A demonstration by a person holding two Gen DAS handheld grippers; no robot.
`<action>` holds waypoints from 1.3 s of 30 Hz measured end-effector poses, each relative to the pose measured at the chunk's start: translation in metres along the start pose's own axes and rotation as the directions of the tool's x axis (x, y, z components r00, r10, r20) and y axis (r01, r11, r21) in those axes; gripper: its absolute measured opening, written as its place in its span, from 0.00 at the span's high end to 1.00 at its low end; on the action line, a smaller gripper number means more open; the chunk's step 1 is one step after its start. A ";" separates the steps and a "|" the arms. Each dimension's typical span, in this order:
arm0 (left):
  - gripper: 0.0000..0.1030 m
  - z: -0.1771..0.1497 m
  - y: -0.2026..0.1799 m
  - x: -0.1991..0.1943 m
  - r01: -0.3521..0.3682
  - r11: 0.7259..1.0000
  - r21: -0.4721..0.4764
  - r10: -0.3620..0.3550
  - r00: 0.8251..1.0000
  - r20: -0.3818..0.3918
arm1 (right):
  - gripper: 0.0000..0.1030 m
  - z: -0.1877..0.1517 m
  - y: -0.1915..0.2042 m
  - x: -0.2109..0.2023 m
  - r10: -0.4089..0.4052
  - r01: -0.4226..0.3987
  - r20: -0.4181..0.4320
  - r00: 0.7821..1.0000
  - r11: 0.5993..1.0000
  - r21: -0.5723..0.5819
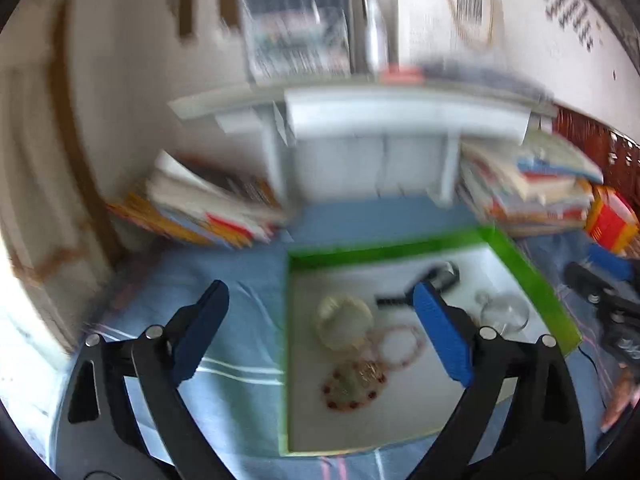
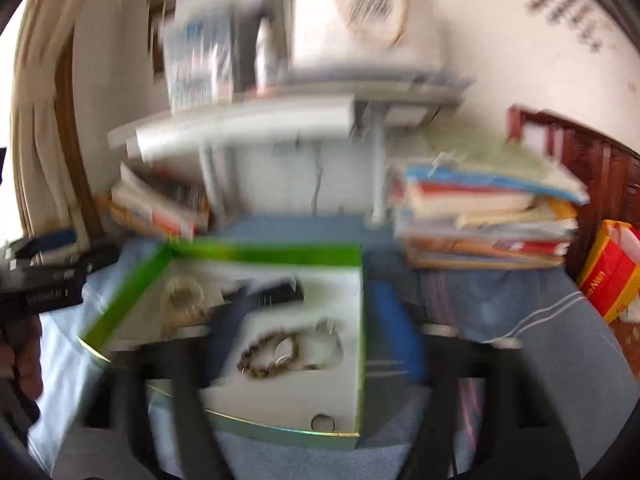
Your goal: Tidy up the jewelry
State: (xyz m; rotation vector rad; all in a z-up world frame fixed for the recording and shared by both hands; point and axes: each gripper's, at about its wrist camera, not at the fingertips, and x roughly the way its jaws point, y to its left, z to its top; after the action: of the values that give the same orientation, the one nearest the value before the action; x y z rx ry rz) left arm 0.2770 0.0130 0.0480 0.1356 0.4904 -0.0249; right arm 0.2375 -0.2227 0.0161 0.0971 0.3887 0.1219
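Note:
A green-walled box [image 1: 532,280] with a white floor lies on a blue cloth. In it lie a pale bangle [image 1: 344,320], a pink bead bracelet [image 1: 400,346], a red bead bracelet [image 1: 354,390], a clear glass ring [image 1: 505,314] and a black object [image 1: 440,274]. My left gripper [image 1: 320,334] is open and empty above the box's left wall. In the blurred right wrist view the box [image 2: 260,254] holds a brown bead bracelet [image 2: 268,354] and a pale bangle [image 2: 182,300]. My right gripper [image 2: 310,336] is open and empty over the box.
Stacks of books [image 1: 208,208] [image 2: 484,216] flank a white shelf [image 1: 400,116] at the back. A red and yellow box [image 2: 612,268] stands at the right. The right gripper [image 1: 612,308] shows at the right edge of the left wrist view.

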 end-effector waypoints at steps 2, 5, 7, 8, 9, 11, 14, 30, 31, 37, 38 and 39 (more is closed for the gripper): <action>0.04 -0.003 0.004 -0.038 -0.026 1.000 0.013 0.025 0.996 0.085 | 0.14 0.003 0.000 -0.032 -0.013 0.012 0.090 0.996 1.000 0.007; 0.04 -0.018 0.011 -0.082 -0.023 0.999 -0.027 0.027 0.987 0.160 | 0.04 0.000 0.001 -0.074 -0.024 0.022 0.155 0.988 1.000 0.013; 0.04 -0.034 0.012 -0.102 0.007 0.999 -0.036 -0.001 0.988 0.152 | 0.03 -0.010 0.003 -0.093 -0.024 0.022 0.156 0.987 1.000 0.013; 0.04 -0.045 0.010 -0.112 0.020 0.999 -0.040 -0.014 0.990 0.143 | 0.03 -0.017 0.005 -0.102 -0.022 0.020 0.150 0.988 1.000 0.013; 0.04 -0.057 0.008 -0.119 0.029 0.999 -0.044 -0.023 0.991 0.131 | 0.03 -0.026 0.008 -0.110 -0.020 0.019 0.143 0.990 1.000 0.014; 0.04 -0.079 0.004 -0.129 0.049 0.997 -0.059 -0.043 0.994 0.099 | 0.03 -0.040 0.013 -0.119 -0.023 0.021 0.115 0.993 1.000 0.011; 0.04 -0.110 -0.005 -0.137 0.067 0.995 -0.080 -0.063 0.997 0.047 | 0.03 -0.068 0.025 -0.130 -0.007 0.007 0.040 0.999 1.000 0.002; 0.04 -0.169 -0.023 -0.146 0.082 0.989 -0.125 -0.093 0.992 -0.088 | 0.03 -0.135 0.036 -0.152 -0.087 0.087 -0.107 0.990 0.996 -0.005; 0.04 -0.169 -0.024 -0.147 0.083 0.989 -0.120 -0.094 0.992 -0.088 | 0.03 -0.134 0.036 -0.154 -0.089 0.089 -0.100 0.991 0.996 -0.003; 0.04 -0.169 -0.027 -0.149 0.084 0.991 -0.108 -0.095 0.990 -0.103 | 0.03 -0.131 0.038 -0.155 -0.079 0.079 -0.096 0.992 0.997 -0.004; 0.04 -0.169 -0.027 -0.149 0.086 0.991 -0.108 -0.097 0.990 -0.103 | 0.03 -0.130 0.038 -0.154 -0.075 0.075 -0.099 0.992 0.997 -0.003; 0.04 -0.170 -0.027 -0.149 0.087 0.990 -0.108 -0.098 0.990 -0.103 | 0.03 -0.130 0.038 -0.152 -0.072 0.073 -0.103 0.992 0.997 -0.001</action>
State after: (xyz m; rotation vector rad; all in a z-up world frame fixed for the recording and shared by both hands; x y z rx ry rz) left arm 0.0645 0.0080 -0.0331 0.0128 0.6052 -0.0837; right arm 0.0441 -0.1969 -0.0422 0.0793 0.4948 0.0548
